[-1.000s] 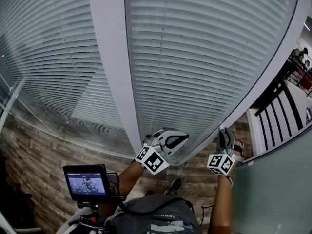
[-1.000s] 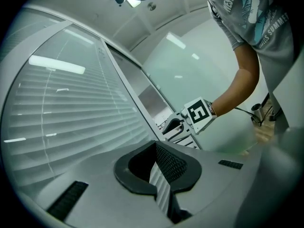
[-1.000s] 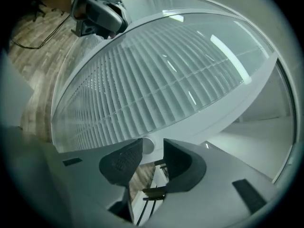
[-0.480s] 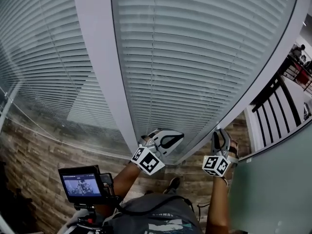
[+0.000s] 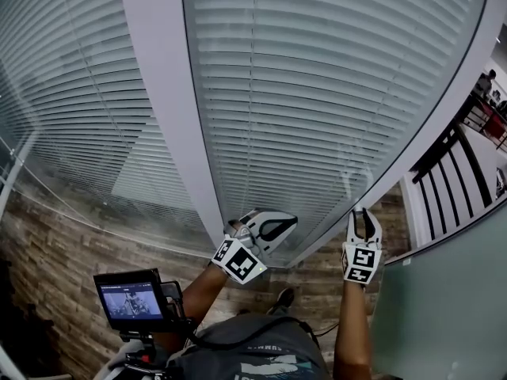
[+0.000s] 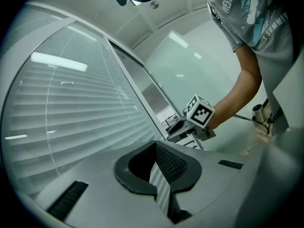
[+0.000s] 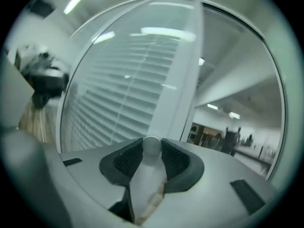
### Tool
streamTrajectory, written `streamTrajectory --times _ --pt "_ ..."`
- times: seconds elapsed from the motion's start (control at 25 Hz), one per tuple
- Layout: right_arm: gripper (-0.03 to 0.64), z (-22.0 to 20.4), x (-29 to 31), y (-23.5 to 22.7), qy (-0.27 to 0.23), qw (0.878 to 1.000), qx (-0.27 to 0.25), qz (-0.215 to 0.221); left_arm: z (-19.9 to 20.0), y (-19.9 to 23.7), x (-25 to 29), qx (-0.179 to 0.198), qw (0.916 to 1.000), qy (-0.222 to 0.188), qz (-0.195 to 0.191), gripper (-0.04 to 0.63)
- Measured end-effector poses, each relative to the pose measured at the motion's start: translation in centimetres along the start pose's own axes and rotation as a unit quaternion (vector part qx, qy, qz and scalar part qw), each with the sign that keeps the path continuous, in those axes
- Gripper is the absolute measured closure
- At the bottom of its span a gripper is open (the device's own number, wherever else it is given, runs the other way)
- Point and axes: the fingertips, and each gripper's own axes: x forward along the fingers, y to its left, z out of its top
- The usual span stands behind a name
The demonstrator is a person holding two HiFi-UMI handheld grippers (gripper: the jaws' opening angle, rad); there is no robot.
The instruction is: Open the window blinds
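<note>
White slatted blinds [image 5: 317,93] hang shut behind glass, between a pale upright post [image 5: 166,109] and a slanting frame [image 5: 428,125]. My right gripper [image 5: 363,214] sits at the foot of that frame, and its jaws are shut on a round silver knob [image 7: 152,145] that sticks out of the frame. The left gripper view also shows the right gripper [image 6: 190,125] beside the frame. My left gripper [image 5: 277,224] hovers level near the bottom of the post with its jaws together and nothing in them; its own view shows the blinds [image 6: 71,113] close by.
A second blind-covered pane [image 5: 71,93] lies left of the post. Below is wood-plank floor [image 5: 55,244]. A small monitor [image 5: 131,298] hangs at the person's chest. A frosted glass wall [image 5: 451,307] and dark-railed furniture [image 5: 451,165] stand at the right.
My right gripper has rolled on the spot, so its marker cube now faces up at the head camera and its jaws stand upright. The left gripper has stayed in place.
</note>
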Motion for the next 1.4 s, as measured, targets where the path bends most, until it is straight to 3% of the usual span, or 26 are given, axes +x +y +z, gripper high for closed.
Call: streamTrajectory --times 0.04,0.12,0.16,0.2,0.24,0.28,0.36,0.4,0.44,0.48,0.52,0.56,0.6,0.68,0.72,0.8,0.88,1.04,1.12,1.2,1.24,1.32,1.36,1.4 --pt "0.522 0.0 0.0 -0.4 -0.013 0.996 0.089 0.009 0.0 0.0 0.0 -0.001 1.0000 0.000 0.000 0.592" --pt "0.522 0.1 0.0 -0.9 -0.031 0.971 0.236 0.025 0.1 0.0 0.1 -0.001 1.0000 0.000 -0.001 0.592" --pt "0.522 0.1 0.1 -1.0 -0.035 0.959 0.278 0.030 0.2 0.0 0.1 -0.001 1.0000 0.000 -0.002 0.592" --pt "0.522 0.2 0.2 -1.1 -0.034 0.956 0.291 0.031 0.2 0.1 0.1 -0.001 1.0000 0.000 -0.002 0.592" --pt "0.522 0.3 0.3 -1.0 -0.028 0.962 0.270 0.027 0.3 0.1 0.2 -0.002 1.0000 -0.001 -0.002 0.592" --pt "0.521 0.4 0.4 -0.9 -0.017 0.976 0.216 0.019 0.3 0.2 0.3 -0.002 1.0000 -0.001 -0.003 0.592" --pt "0.522 0.3 0.4 -0.2 0.022 1.000 0.018 -0.007 0.2 0.0 0.3 -0.002 1.0000 -0.002 -0.003 0.592" --pt "0.522 0.2 0.4 0.2 0.046 0.992 -0.116 -0.025 0.2 -0.1 0.4 -0.003 1.0000 -0.002 -0.004 0.592" --pt "0.522 0.0 0.4 0.6 0.070 0.966 -0.246 -0.040 0.2 -0.3 0.4 -0.002 1.0000 -0.001 -0.005 0.592" --pt "0.522 -0.1 0.5 0.9 0.087 0.936 -0.337 -0.049 0.1 -0.4 0.4 -0.002 1.0000 -0.001 -0.005 0.592" --pt "0.522 -0.1 0.5 1.1 0.094 0.923 -0.371 -0.048 0.1 -0.5 0.5 -0.002 1.0000 -0.001 -0.005 0.592" --pt "0.522 0.1 0.5 1.2 0.092 0.929 -0.355 -0.040 0.1 -0.4 0.5 -0.002 1.0000 -0.001 -0.006 0.592" --pt "0.522 0.4 0.4 1.2 0.083 0.947 -0.310 -0.028 0.1 -0.4 0.5 -0.003 1.0000 0.000 -0.007 0.592" --pt "0.520 1.2 -0.2 1.1 0.048 0.983 -0.177 -0.007 0.1 -0.5 0.5 -0.003 1.0000 0.000 -0.009 0.592" --pt "0.517 1.6 -0.5 1.0 0.029 0.994 -0.107 0.001 0.1 -0.5 0.4 -0.003 1.0000 0.000 -0.009 0.592" --pt "0.517 1.9 -0.6 0.6 0.014 1.000 -0.005 0.008 -0.1 -0.3 0.3 -0.004 1.0000 0.002 -0.008 0.592" --pt "0.517 1.5 -0.3 0.1 0.021 0.998 0.050 0.010 -0.1 -0.2 0.3 -0.006 1.0000 0.002 -0.006 0.592" --pt "0.517 1.0 0.3 -0.4 0.029 0.996 0.087 0.008 0.1 -0.3 0.4 -0.004 1.0000 0.001 -0.006 0.592" --pt "0.517 1.0 0.4 -0.2 0.036 0.999 0.036 -0.001 -0.1 -0.2 0.3 -0.005 1.0000 0.001 -0.006 0.592" --pt "0.517 1.0 0.4 0.4 0.059 0.992 -0.114 -0.021 -0.2 -0.1 0.3 -0.006 1.0000 0.002 -0.005 0.592" --pt "0.517 0.9 0.5 0.7 0.074 0.972 -0.219 -0.036 -0.3 -0.1 0.3 -0.007 1.0000 0.002 -0.004 0.592" --pt "0.517 0.6 0.5 1.2 0.095 0.914 -0.389 -0.062 -0.2 -0.3 0.3 -0.007 1.0000 0.002 -0.005 0.592" --pt "0.517 0.5 0.5 1.3 0.097 0.900 -0.419 -0.066 -0.1 -0.4 0.4 -0.006 1.0000 0.001 -0.006 0.592" --pt "0.517 0.4 0.5 1.3 0.095 0.903 -0.415 -0.063 0.0 -0.5 0.5 -0.005 1.0000 0.001 -0.007 0.592"
